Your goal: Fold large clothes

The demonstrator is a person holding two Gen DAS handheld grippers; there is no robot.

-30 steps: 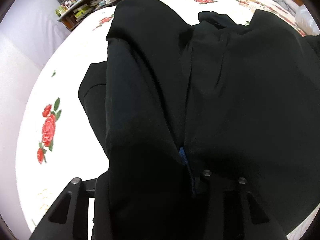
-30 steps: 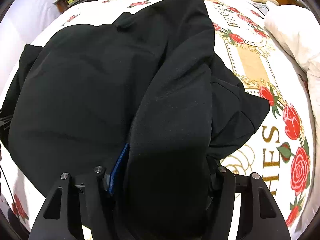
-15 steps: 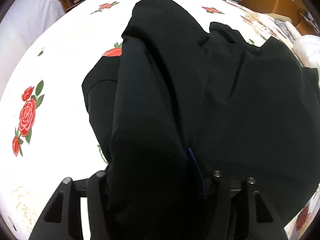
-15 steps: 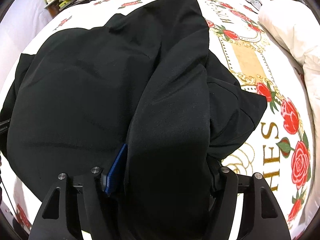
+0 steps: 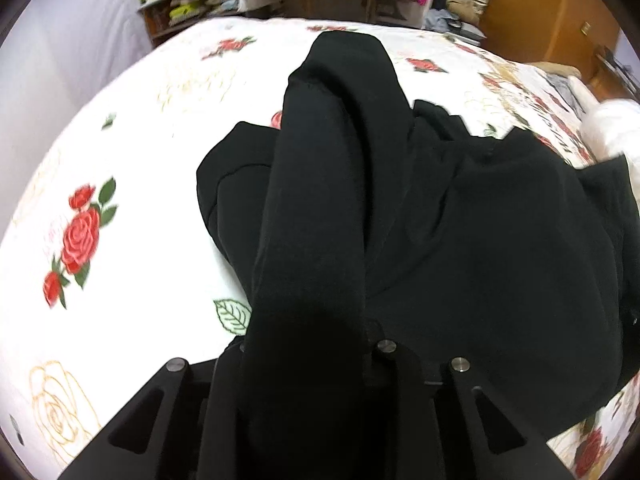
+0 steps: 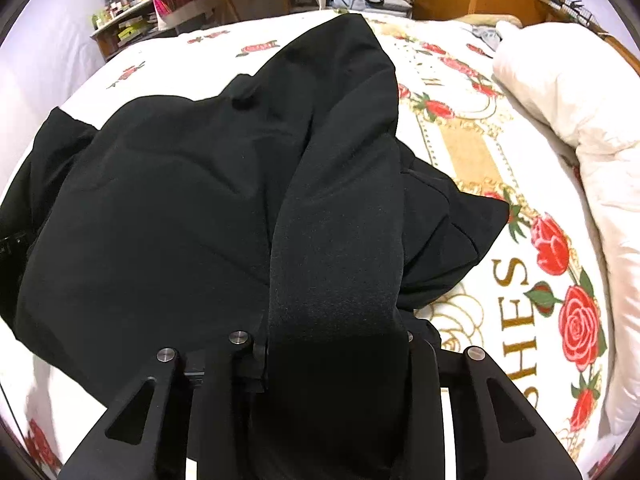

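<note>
Both my tongs have just closed: left gripper (image 5: 308, 356) and right gripper (image 6: 336, 344) each pinch a bunched fold of the black garment (image 6: 168, 208), which sprawls across the rose-print bedspread (image 5: 120, 160).

The black garment (image 5: 460, 240) drapes over both claws, hiding the fingertips of the left claw (image 5: 308, 364) and the right claw (image 6: 336, 344); whether the pads press the cloth cannot be seen. The garment's lower edge runs off the bottom of both views. The bedspread (image 5: 120, 152) is smeared at its left side. Items on the shelf (image 5: 188, 0) are too small to identify. The pillow (image 6: 580, 128) is cut off at the right.
</note>
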